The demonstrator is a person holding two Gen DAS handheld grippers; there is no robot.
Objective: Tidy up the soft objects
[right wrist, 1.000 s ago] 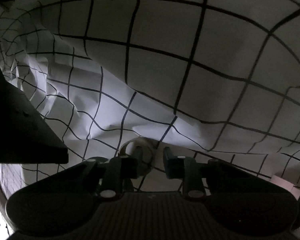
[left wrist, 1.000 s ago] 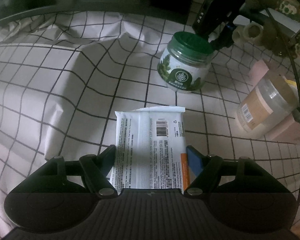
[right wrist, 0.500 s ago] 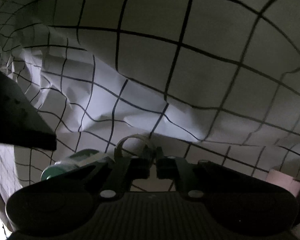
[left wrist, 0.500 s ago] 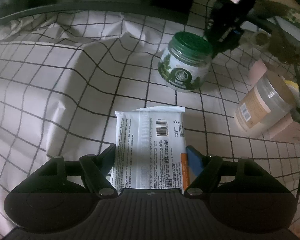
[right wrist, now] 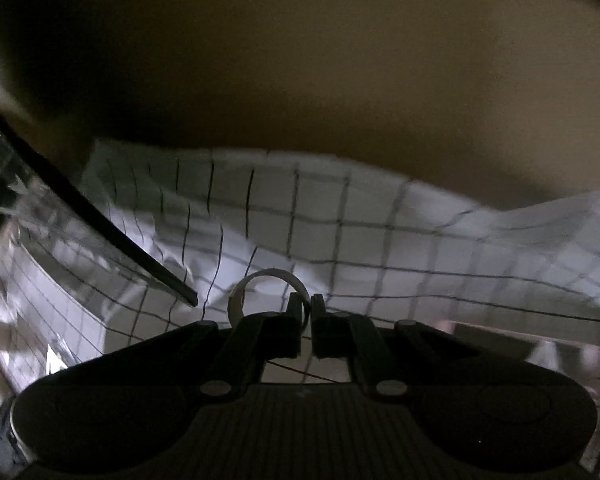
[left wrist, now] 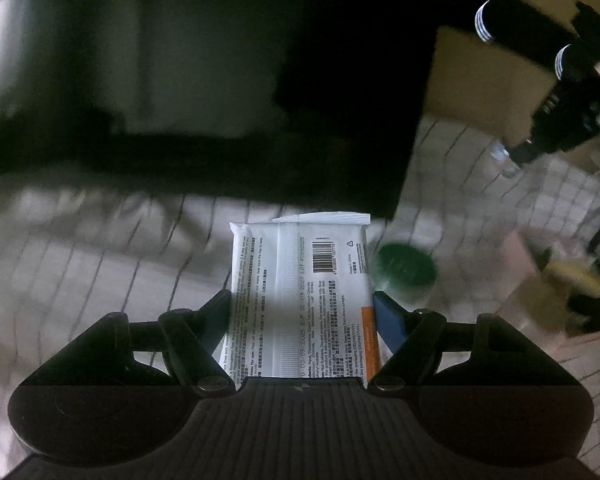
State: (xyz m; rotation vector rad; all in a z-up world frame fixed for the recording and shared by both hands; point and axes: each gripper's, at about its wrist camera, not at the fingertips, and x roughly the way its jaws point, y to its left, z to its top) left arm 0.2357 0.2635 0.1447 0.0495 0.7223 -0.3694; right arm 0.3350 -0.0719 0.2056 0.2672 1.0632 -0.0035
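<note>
My left gripper (left wrist: 300,304) is shut on a white wipes packet (left wrist: 300,296) with a barcode and printed text, held above the checked cloth (left wrist: 100,264). My right gripper (right wrist: 306,308) is shut on the edge of a whitish tape ring (right wrist: 260,280), lifted above the checked cloth (right wrist: 380,236). The right gripper's body (left wrist: 560,112) shows at the upper right of the left wrist view.
A green-lidded jar (left wrist: 406,268) stands blurred just right of the packet. A clear jar and pink and yellow items (left wrist: 540,276) lie at the right. A dark box (left wrist: 260,80) fills the back. A black bar (right wrist: 100,224) crosses the left of the right wrist view.
The left gripper lifted and tilted up with the packet, so the jar sank in view. The right gripper closed on the tape ring and raised it off the cloth.
</note>
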